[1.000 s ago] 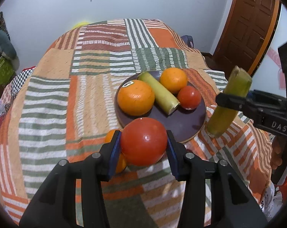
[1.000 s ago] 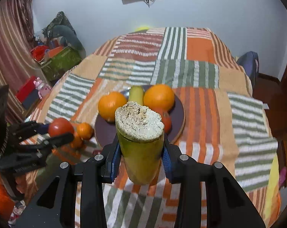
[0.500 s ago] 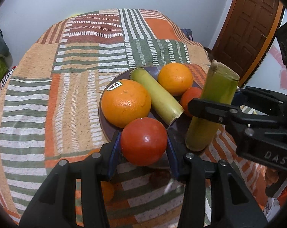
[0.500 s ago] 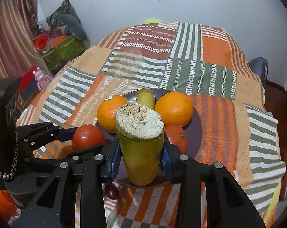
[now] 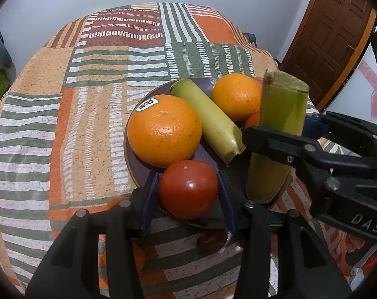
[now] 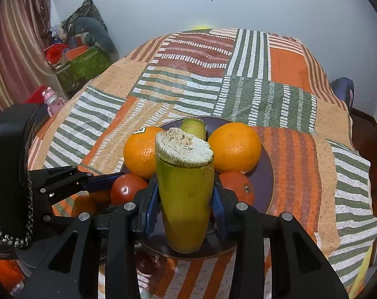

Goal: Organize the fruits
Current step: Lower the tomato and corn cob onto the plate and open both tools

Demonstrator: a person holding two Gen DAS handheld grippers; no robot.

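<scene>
While the left gripper (image 5: 188, 189) has its blue pads on either side of a glossy red tomato (image 5: 188, 189), its jaws are opening, a thin gap showing at each pad, and the tomato sits at the near edge of the dark plate (image 5: 136, 167). The right gripper (image 6: 186, 199) is clamped on a thick yellow-green cut stalk (image 6: 186, 199), held nearly upright with its pale, fibrous cut face on top and its lower end at the plate's near edge; whether it touches the plate I cannot tell. On the plate lie a large orange with a sticker (image 5: 163, 129) toward the left edge, a second stalk piece (image 5: 205, 119) lying across the middle, another orange (image 5: 235, 96) at the far right, and a second tomato (image 6: 238, 186) by the right edge. A small orange fruit (image 6: 85, 204) and a dark round thing (image 5: 212, 240) rest on the striped bedcover (image 5: 88, 99) just off the plate's near edge. A second ago both grippers hung short of the plate, the tomato over the bedcover and the stalk well off to the right; both have since come forward and down, and the left jaws, then tight on the tomato, have slackened.
</scene>
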